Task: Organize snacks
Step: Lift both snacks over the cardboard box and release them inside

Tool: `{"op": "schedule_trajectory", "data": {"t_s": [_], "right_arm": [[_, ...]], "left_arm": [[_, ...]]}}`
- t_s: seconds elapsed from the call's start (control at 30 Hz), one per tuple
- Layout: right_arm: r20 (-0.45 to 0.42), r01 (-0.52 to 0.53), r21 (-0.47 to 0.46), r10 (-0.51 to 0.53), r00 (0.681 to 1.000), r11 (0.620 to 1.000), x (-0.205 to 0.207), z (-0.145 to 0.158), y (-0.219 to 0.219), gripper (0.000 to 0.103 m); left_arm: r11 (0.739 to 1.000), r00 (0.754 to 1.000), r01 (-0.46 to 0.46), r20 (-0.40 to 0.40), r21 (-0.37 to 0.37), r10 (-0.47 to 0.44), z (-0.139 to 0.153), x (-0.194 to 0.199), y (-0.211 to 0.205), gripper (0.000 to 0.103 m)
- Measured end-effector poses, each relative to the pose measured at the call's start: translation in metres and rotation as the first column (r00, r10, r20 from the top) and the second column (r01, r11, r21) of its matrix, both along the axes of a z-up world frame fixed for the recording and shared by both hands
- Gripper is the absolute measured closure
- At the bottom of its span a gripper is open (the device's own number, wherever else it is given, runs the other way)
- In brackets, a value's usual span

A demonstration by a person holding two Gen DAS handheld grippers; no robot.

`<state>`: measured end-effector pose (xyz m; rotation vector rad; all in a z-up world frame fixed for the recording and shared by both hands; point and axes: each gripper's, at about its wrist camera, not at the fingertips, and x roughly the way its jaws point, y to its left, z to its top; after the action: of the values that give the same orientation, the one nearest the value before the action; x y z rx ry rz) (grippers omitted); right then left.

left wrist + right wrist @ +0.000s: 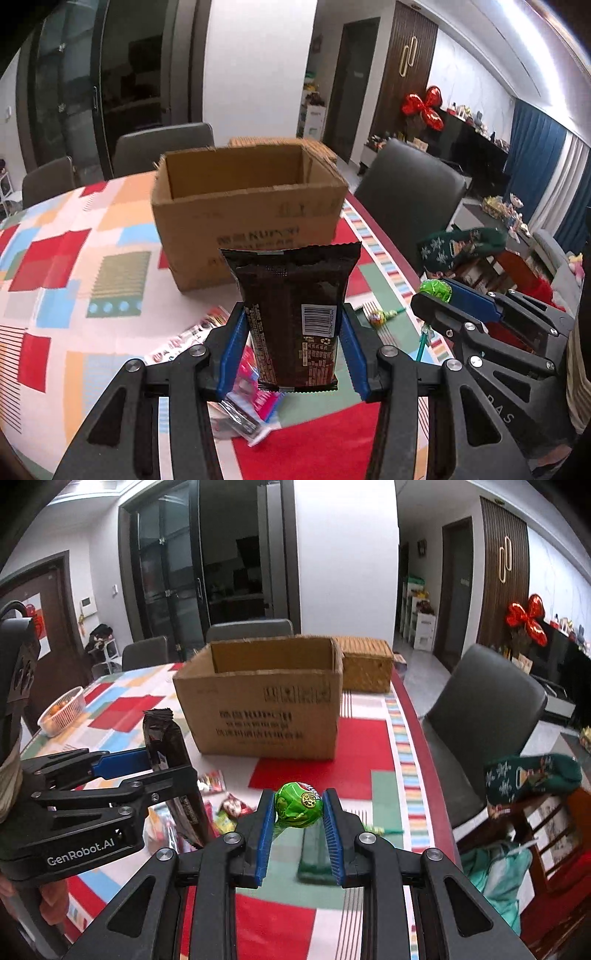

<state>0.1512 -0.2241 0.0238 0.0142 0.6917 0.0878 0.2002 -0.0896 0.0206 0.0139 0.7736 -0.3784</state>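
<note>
Left claw: my left gripper is clamped on a dark brown snack packet, blue pads pressed to its two long sides; the packet stands upright, its crimped top above the fingertips and its barcode facing me.
Right claw: my right gripper is clenched on a green-wrapped lollipop, the ball pinched between the pads and its stick hanging below.
Box: the open cardboard box sits ahead of both claws, beyond the packet and lollipop, top open, inside not visible.
Under left claw: loose snack packets lie on the patchwork tablecloth below and just left of my fingers.
Between claws: another lollipop lies on the cloth.
Behind box: a wicker basket stands at its far right corner.
Far left: a white basket of fruit sits near the table edge.
</note>
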Motion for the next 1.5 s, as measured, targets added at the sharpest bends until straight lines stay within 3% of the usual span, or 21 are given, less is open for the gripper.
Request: {"op": "schedule_trajectory", "data": {"t_s": [0.4, 0.9, 1.17, 1.43, 1.47, 1.5], "right_arm": [[0.084, -0.037, 0.009, 0.036, 0.996, 0.999, 0.042, 0.044, 0.021, 0.076], [0.125, -0.063, -0.008, 0.064, 0.99, 0.998, 0.129, 0.071, 0.037, 0.076], [0.134, -0.042, -0.021, 0.044, 0.99, 0.999, 0.18, 0.071, 0.036, 0.076], [0.098, -0.021, -0.051, 0.026, 0.995, 0.998, 0.217, 0.062, 0.033, 0.076], [0.091, -0.023, -0.061, 0.029, 0.995, 0.998, 0.222, 0.062, 0.035, 0.076], [0.086, -0.024, -0.072, 0.03, 0.996, 0.997, 0.225, 0.061, 0.035, 0.076]], "left_arm": [[0.997, 0.994, -0.071, 0.083, -0.003, 0.071, 0.04, 0.032, 0.031, 0.055], [0.993, 0.985, -0.117, 0.126, 0.012, 0.114, 0.072, 0.118, 0.054, 0.055], [0.991, 0.983, -0.126, 0.141, 0.038, 0.12, 0.075, 0.164, 0.051, 0.055], [0.992, 0.991, -0.109, 0.084, 0.07, 0.103, 0.061, 0.198, 0.039, 0.054], [0.991, 0.991, -0.109, 0.082, 0.081, 0.102, 0.06, 0.2, 0.037, 0.054], [0.988, 0.991, -0.114, 0.081, 0.102, 0.106, 0.058, 0.202, 0.035, 0.047]]}}
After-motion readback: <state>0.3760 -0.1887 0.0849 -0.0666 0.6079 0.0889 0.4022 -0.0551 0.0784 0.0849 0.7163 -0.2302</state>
